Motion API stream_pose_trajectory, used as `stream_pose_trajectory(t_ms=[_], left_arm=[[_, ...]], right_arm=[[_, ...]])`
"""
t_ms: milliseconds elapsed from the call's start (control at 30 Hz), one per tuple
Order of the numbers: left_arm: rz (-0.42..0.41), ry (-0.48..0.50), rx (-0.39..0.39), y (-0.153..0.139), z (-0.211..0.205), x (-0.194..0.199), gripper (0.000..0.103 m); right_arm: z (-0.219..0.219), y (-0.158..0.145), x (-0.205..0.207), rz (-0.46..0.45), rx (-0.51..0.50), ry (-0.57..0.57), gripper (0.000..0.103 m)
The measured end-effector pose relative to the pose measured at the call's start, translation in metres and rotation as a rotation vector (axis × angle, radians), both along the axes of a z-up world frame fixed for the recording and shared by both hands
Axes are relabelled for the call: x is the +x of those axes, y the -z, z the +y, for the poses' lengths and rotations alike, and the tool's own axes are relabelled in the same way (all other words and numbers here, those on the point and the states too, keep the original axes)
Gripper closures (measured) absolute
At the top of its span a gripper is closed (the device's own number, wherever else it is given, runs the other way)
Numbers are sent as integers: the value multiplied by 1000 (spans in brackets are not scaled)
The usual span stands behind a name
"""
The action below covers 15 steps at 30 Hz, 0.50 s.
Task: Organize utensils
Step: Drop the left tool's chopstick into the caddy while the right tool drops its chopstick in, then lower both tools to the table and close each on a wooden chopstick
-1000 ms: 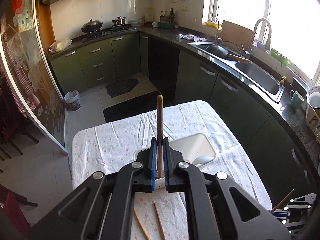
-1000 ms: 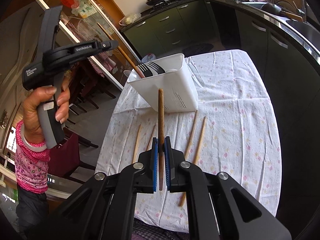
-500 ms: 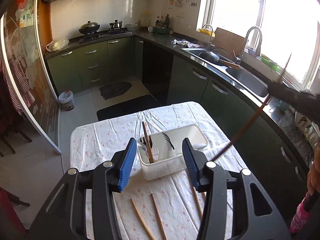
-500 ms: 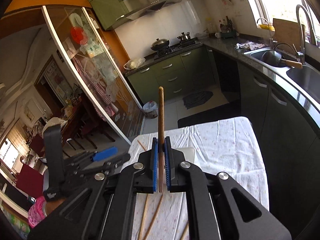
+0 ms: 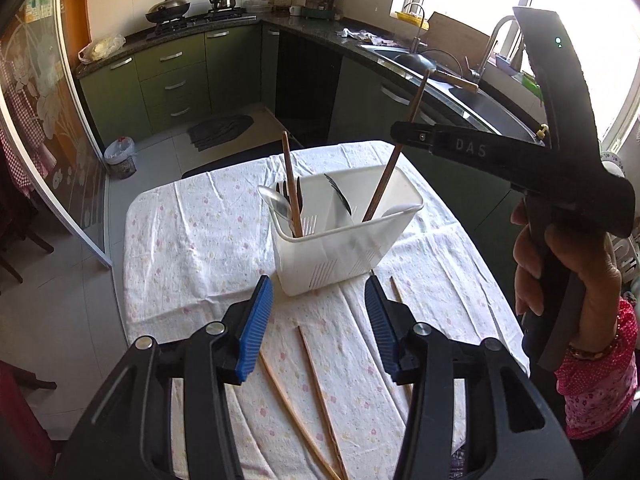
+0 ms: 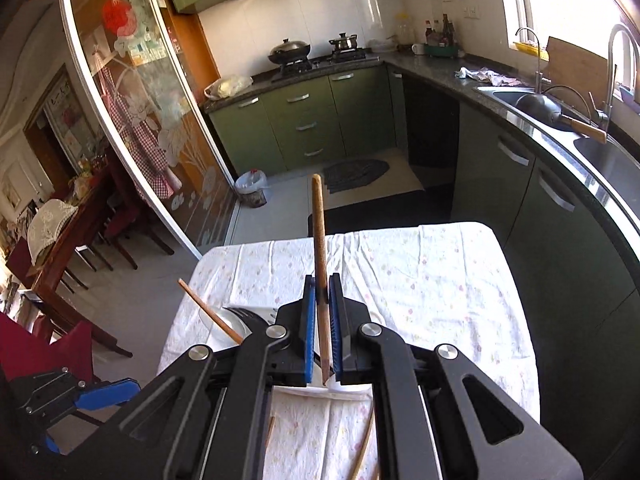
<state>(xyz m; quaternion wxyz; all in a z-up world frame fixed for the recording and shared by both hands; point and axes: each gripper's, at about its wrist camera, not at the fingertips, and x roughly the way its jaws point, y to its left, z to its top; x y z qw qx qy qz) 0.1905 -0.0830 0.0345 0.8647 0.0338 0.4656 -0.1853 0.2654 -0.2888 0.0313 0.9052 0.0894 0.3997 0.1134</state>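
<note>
A white utensil caddy (image 5: 348, 248) stands on the table with forks, a spoon and one brown chopstick (image 5: 291, 184) upright in its left compartment. My left gripper (image 5: 318, 324) is open and empty, just in front of the caddy. My right gripper (image 6: 322, 332) is shut on a second brown chopstick (image 6: 320, 240); in the left wrist view that chopstick (image 5: 394, 160) is tilted with its tip inside the caddy's right compartment. Several loose chopsticks (image 5: 316, 392) lie on the cloth in front of the caddy.
The table has a flowered white cloth (image 5: 192, 240). Green kitchen cabinets (image 5: 176, 88) and a sink counter (image 5: 460, 80) run behind and to the right. A glass sliding door (image 6: 132, 120) and a trash bin (image 5: 120, 156) are on the left.
My left gripper opened, left its chopstick in the caddy's left compartment and pulled back. My right gripper swung over the caddy and lowered its chopstick into the right compartment.
</note>
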Motion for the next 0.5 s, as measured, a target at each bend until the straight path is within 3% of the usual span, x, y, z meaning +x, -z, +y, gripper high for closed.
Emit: stream_pose_trajectory(t_ms=[67, 200, 400, 500], left_arm=[[21, 6, 19, 8, -4, 1, 56], [92, 18, 85, 39, -12, 0, 53], [277, 14, 166, 107, -22, 2, 54], [360, 6, 208, 140, -27, 3, 76]], right_arm=[[-2, 0, -7, -7, 3, 0, 83], [-17, -17, -28, -49, 49, -15, 83], [-37, -33, -74, -48, 48, -42, 75], [-42, -21, -91, 6, 19, -64, 75]])
